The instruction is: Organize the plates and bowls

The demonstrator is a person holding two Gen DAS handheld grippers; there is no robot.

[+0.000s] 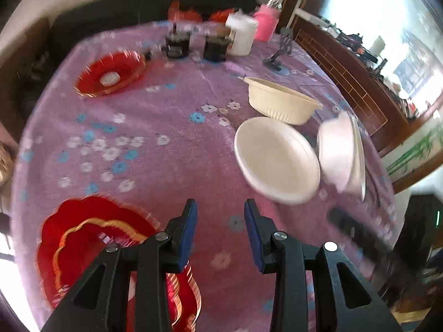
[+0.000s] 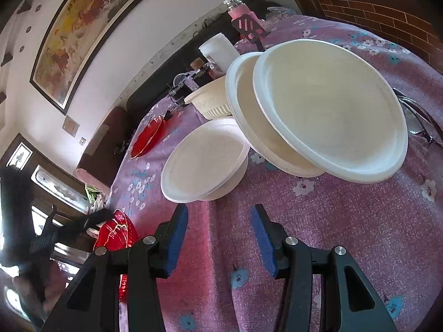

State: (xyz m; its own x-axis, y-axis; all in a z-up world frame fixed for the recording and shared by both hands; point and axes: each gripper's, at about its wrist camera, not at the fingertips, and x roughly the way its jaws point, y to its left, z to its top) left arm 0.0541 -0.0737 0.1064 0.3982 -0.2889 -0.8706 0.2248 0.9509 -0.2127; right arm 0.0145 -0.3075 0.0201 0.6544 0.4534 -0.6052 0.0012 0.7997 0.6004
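Both hand-held grippers, left (image 1: 221, 207) and right (image 2: 220, 213), stand spread and empty above the purple flowered tabletop (image 2: 346, 235), near 3 white round plates (image 2: 332, 110).

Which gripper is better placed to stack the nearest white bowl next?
Probably the right gripper: open and empty, with the nearest white bowl just beyond its fingertips. The left gripper, also empty, is over bare cloth by the red plate, bowls off to its right.
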